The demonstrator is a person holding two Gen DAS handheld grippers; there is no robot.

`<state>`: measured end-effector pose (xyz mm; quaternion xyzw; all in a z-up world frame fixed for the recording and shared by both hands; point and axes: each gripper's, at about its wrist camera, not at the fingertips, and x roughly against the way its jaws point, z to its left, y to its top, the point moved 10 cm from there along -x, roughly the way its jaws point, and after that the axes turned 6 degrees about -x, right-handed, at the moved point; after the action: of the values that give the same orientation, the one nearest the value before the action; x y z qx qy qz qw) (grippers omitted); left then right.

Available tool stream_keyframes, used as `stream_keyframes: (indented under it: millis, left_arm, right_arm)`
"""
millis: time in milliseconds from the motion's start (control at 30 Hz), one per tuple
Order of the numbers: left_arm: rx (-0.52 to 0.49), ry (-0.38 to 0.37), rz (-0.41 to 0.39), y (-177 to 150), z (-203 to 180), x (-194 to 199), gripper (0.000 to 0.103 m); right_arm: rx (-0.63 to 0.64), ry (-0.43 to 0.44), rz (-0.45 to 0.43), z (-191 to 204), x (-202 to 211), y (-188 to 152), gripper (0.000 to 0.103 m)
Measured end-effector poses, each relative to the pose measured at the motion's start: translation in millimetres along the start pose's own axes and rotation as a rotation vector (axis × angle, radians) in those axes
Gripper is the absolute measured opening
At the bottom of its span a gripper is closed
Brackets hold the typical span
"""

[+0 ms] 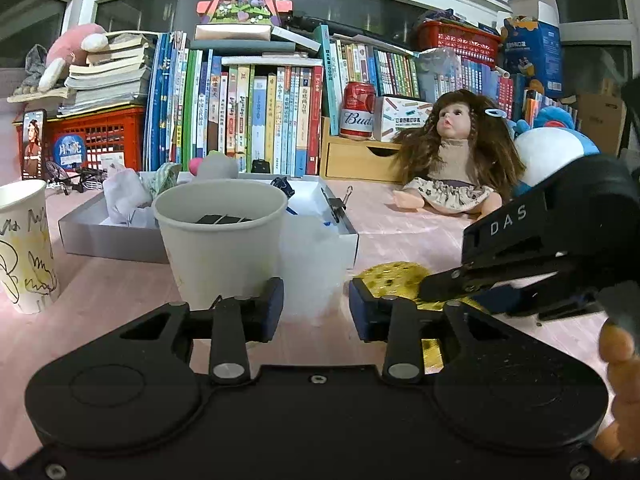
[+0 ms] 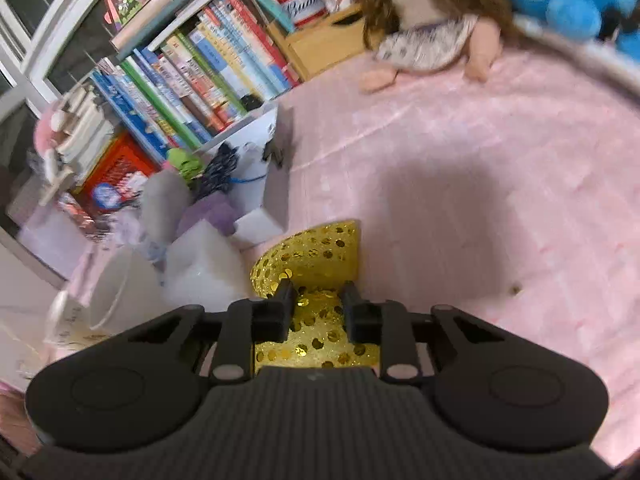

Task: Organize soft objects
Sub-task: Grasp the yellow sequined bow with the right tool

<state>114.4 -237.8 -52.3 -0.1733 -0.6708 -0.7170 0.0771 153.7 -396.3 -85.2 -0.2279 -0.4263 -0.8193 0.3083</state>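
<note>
The task's thing nearest to being handled is judged to be the gold sequinned fabric piece, a soft, spotted item lying on the pink table cover, just beside a white foam block and the front corner of the shallow white box. In the right wrist view the fabric is seen running from under the right gripper straight ahead to twelve o'clock, so its long axis is roughly in line with the fingers; its far end curls up into a rounded lip. The jaws of the right gripper are drawn in narrow, with the gold fabric between them; whether the pads actually press on it cannot be told, since a slim gap seems to remain at each side. In the left wrist view the same fabric is seen at about one o'clock from the left gripper, with the right gripper reaching in over it from three o'clock. The left gripper is seen with a clear gap between its blue pads and nothing held; the foam block and a white paper cup stand just ahead at eleven to twelve o'clock. The right hand is therefore judged the nearer, and any lift would be expected to carry the fabric toward ten o'clock, where the box of soft things lies.
</note>
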Motion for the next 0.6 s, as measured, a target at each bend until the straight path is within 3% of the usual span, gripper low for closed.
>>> stream_keyframes:
  millis: [133, 300, 467, 533, 600]
  left_arm:
    - [0.009, 0.028, -0.027, 1.3, -8.5, -3.4, 0.041]
    - [-0.055, 0.080, -0.171, 20.8, -21.8, 4.2, 0.048]
    - [-0.023, 0.009, -0.088, 25.0, -35.0, -12.9, 0.049]
    - [-0.008, 0.010, -0.090, 29.9, -33.2, -14.2, 0.049]
    - [0.017, -0.013, -0.060, 33.1, -32.0, -17.9, 0.055]
  right_arm:
    - [0.014, -0.049, -0.032, -6.4, 7.6, 9.6, 0.030]
    - [-0.002, -0.058, -0.062, -17.9, 19.5, 17.5, 0.030]
    - [-0.038, -0.061, -0.086, -27.9, 27.7, 24.9, 0.030]
    - [-0.040, -0.065, -0.097, -30.3, 31.6, 27.5, 0.031]
    - [-0.042, -0.065, -0.105, -31.7, 34.1, 30.1, 0.031]
